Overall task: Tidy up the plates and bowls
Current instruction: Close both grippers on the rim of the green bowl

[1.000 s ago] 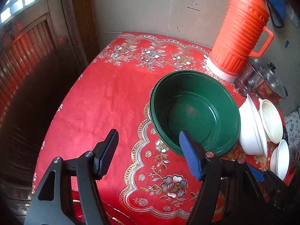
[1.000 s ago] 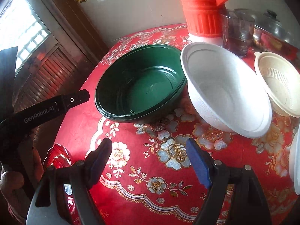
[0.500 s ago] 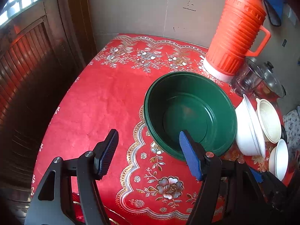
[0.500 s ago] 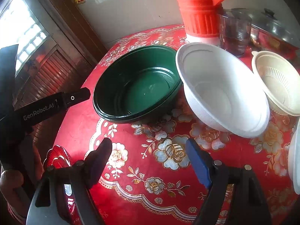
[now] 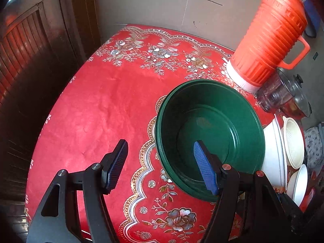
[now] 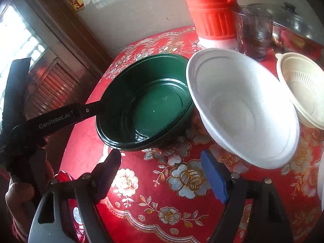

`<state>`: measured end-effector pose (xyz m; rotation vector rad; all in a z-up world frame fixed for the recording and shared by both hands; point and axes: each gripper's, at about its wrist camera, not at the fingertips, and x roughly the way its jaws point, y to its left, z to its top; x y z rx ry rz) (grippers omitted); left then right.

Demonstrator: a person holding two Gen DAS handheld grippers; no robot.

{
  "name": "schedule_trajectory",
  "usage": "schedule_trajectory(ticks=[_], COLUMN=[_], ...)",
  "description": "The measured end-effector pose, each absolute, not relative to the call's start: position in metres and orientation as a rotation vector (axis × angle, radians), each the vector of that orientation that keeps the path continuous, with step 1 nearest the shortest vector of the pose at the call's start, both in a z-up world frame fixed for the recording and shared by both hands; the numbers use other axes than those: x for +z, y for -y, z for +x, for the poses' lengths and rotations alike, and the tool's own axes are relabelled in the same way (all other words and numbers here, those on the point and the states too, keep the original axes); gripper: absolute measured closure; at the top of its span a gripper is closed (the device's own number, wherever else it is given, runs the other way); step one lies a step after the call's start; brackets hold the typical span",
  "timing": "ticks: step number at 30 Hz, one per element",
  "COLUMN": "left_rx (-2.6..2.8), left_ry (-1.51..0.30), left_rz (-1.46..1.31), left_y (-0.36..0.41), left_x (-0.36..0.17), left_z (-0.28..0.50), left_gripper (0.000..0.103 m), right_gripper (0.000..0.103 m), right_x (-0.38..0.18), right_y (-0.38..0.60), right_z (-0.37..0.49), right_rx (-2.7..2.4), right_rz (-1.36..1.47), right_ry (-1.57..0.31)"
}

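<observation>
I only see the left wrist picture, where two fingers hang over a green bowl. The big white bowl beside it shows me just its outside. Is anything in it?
Observer: No. The right wrist view looks straight into the white bowl, and it is empty.
Operator: Is anything being held over there?
Observer: No. The right gripper is open, with only the red tablecloth showing between its fingers.
Operator: Does the left gripper touch the green bowl?
Observer: From that side, one of its fingers ends right at the bowl's rim. I cannot tell whether it touches.
</observation>
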<state>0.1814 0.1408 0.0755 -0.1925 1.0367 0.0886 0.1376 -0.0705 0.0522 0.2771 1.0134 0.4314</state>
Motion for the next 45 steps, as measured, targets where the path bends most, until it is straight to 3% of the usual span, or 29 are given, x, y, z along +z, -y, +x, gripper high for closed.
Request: schedule_trajectory(ticks=[27,28,30,31,32,34,37,45], left_rx=[0.116,0.113,0.114,0.108,0.099,0.1,0.107,0.077], left_ry=[-1.1,-1.102,-1.103,-1.102,-1.104,-1.13,-1.137,-1.137], left_rz=[-0.169,-0.174,-0.169,-0.161,-0.154,-0.149,-0.124,-0.156], left_y=[-0.137,-0.138,-0.138,-0.137,-0.136,-0.137,-0.14,-0.153], left_x=[0.048,0.046,0.044,0.044,0.043,0.039,0.037,0.047], left_z=[0.223,0.223,0.222,0.221,0.221,0.221,0.218,0.193], left_gripper=[0.035,0.035,0.036,0.042,0.057,0.068,0.084,0.086], right_gripper=[0.023,0.024,0.044,0.051,0.061,0.076,0.079,0.078], right_x=[0.047,0.048,0.049,0.048,0.047,0.045,0.045,0.055], right_y=[0.066,0.066,0.065,0.064,0.063,0.061,0.059,0.051], right_z=[0.191,0.191,0.192,0.193,0.194,0.195,0.193,0.171], right_rx=[0.297,0.287,0.286,0.296,0.3,0.308,0.322,0.343], right_rz=[0.348,0.334,0.31,0.299,0.283,0.259,0.208,0.122], right_ry=[-0.932,-0.927,-0.931,-0.939,-0.949,-0.957,-0.968,-0.95])
